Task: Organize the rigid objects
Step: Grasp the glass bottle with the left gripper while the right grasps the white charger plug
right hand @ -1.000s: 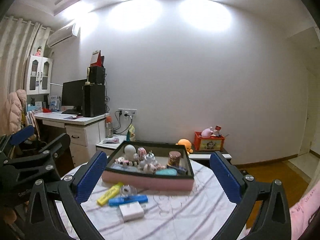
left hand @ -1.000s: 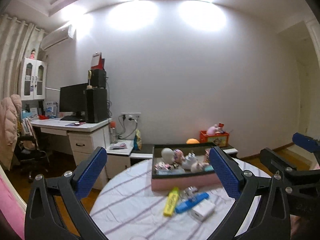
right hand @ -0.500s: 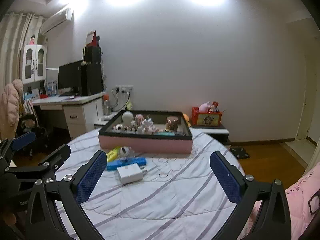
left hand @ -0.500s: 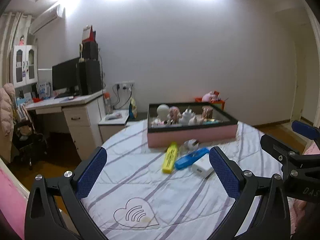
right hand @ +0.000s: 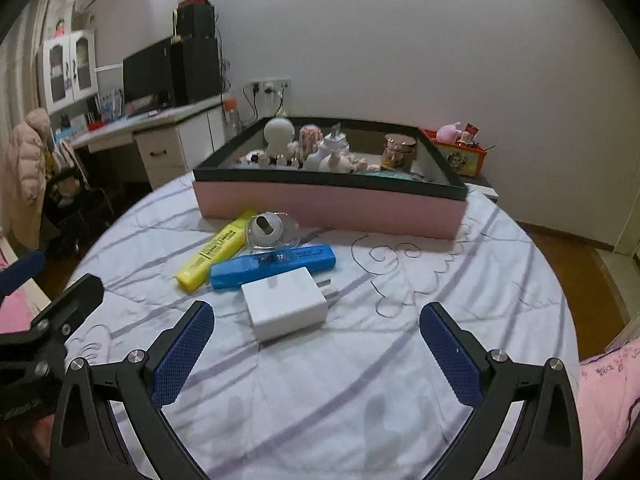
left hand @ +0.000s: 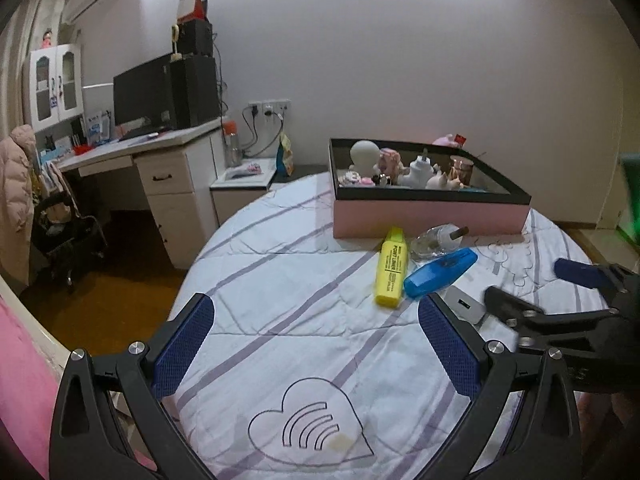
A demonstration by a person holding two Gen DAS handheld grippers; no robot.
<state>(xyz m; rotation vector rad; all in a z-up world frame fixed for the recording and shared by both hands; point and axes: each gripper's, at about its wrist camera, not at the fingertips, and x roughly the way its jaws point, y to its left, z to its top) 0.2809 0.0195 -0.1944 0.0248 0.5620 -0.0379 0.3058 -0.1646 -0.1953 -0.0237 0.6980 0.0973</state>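
Note:
A pink box with a black rim [right hand: 332,204] [left hand: 428,214] stands at the far side of the round table and holds several small figures. In front of it lie a yellow highlighter [right hand: 214,250] [left hand: 392,266], a clear tape dispenser [right hand: 272,231] [left hand: 436,240], a blue correction-tape case [right hand: 272,266] [left hand: 440,272] and a white charger plug [right hand: 286,306] [left hand: 464,306]. My right gripper [right hand: 316,354] is open, just short of the charger. My left gripper [left hand: 316,348] is open over bare cloth, left of the items.
The round table [left hand: 280,280] wears a white cloth with purple stripes. A desk with monitor [left hand: 144,98] and a chair [left hand: 64,224] stand at the left. A red toy box [right hand: 456,154] sits behind the table. Pink fabric [right hand: 608,400] lies at the right.
Both grippers have come down and forward toward the table, so the items look larger and closer. The right gripper now faces the white charger. Both stay open.

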